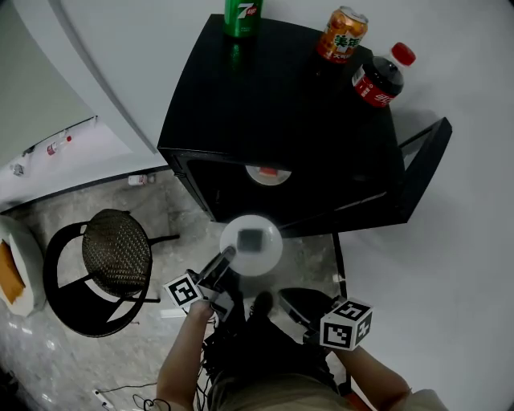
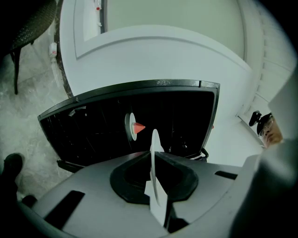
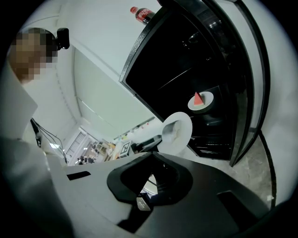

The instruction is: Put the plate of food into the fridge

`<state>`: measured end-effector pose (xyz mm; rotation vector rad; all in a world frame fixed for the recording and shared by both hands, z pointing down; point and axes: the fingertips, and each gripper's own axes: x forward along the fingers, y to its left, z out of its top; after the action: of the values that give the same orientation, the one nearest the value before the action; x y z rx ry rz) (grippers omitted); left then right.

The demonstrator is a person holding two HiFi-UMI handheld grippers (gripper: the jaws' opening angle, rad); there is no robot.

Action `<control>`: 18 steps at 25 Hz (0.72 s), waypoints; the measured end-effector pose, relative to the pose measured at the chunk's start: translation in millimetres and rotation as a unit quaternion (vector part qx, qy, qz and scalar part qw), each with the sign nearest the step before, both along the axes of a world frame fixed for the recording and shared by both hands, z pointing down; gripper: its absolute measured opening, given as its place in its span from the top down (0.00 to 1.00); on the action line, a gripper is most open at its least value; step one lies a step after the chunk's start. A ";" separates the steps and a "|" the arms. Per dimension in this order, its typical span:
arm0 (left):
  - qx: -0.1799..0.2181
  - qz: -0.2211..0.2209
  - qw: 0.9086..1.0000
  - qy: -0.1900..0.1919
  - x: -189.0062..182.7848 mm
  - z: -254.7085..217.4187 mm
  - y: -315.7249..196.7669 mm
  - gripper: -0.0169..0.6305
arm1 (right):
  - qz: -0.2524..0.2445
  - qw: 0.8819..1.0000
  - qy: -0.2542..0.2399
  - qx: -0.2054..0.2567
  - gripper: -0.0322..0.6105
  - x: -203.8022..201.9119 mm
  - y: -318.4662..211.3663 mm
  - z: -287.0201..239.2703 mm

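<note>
Two grippers sit lowest in the head view, closest to the camera, one in each of the person's hands. The left gripper [image 1: 226,259] is clamped on the near rim of a white plate [image 1: 270,231]. In its own view the plate's edge stands as a thin sliver between the closed jaws. The right gripper [image 3: 148,193] is at the lower right. Its jaws are closed together with nothing between them, and it is well apart from the plate.

Two plates are in view. The held one carries one pale lump of food [image 1: 251,239], too blurred to name. The second plate [image 1: 259,177] rests inside the fridge and bears one red wedge [image 1: 271,171].

One black fridge [image 1: 265,104] fills the upper middle of the frame. Its door [image 1: 426,160] is swung open toward the right. Three drinks stand along its top: one green can [image 1: 242,16] at the upper edge, one orange can [image 1: 343,34] to its right, and one cola bottle [image 1: 381,76] with a red cap further right. One black chair [image 1: 112,257] with a woven seat stands on the marbled floor [image 1: 185,221] at the left.

The held plate hangs in the air over the floor, just below the fridge's open front in the frame and outside the cabinet. It lies flat with its face turned up at the camera. Being round, it has no long axis. It reaches from the gripped lower-left rim up and to the right, toward the opening.
</note>
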<state>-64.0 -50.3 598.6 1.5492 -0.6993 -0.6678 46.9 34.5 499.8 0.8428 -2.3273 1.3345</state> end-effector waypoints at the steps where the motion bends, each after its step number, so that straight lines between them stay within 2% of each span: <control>1: -0.001 -0.001 1.000 -0.002 0.3 6.6 -1.7 0.95 | -0.003 1.000 -0.002 0.000 0.92 -1.2 0.4 2.4; 8: -0.022 0.002 1.000 -0.022 3.8 54.1 -10.8 0.95 | -0.025 1.000 -0.004 0.003 0.92 -11.8 4.2 17.7; 18: -0.041 -0.011 0.999 -0.021 4.5 91.9 -26.0 0.95 | -0.031 0.999 -0.012 -0.016 0.92 -12.6 4.2 43.3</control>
<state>-59.5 -76.3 690.5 1.4859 -0.7673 -0.6170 34.3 38.7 543.1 0.7419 -2.3237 1.3603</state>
